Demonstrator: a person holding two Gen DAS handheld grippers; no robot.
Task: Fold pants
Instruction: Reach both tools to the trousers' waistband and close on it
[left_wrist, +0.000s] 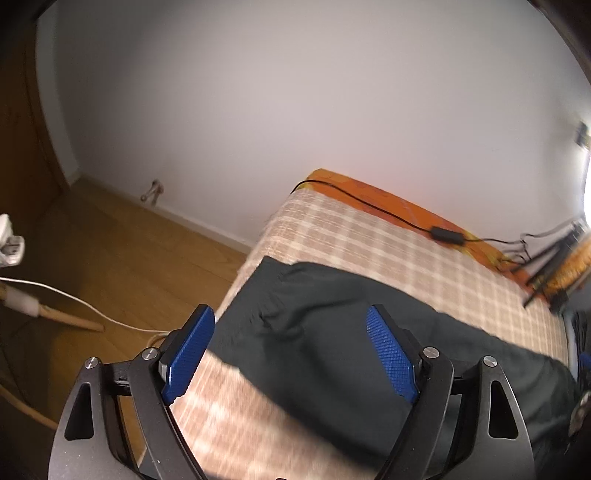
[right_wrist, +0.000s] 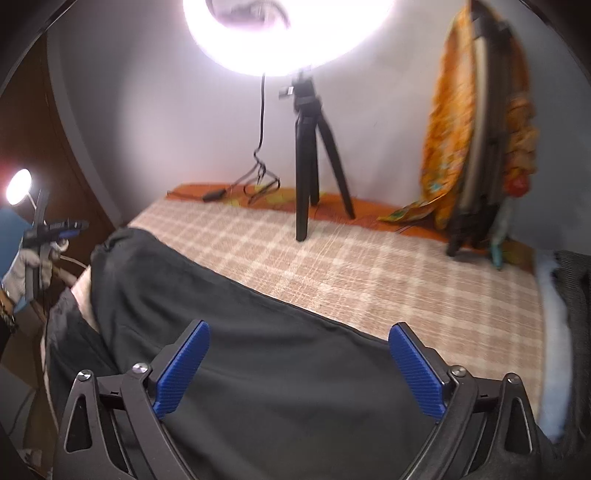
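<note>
Dark pants (left_wrist: 332, 332) lie spread on a checked bedcover (left_wrist: 369, 240), beneath and ahead of the left gripper (left_wrist: 291, 350) and right gripper (right_wrist: 299, 365), both spread wide and holding nothing.

The left wrist view looks down along its claw (left_wrist: 291, 350) from close above the bed (left_wrist: 369, 243), facing the wall and the floor at left. The right wrist view sits low over the bed (right_wrist: 369, 266), facing the tripod (right_wrist: 314, 155). Both share the dark pants (left_wrist: 332, 332) (right_wrist: 258, 350) and the checked cover.
</note>
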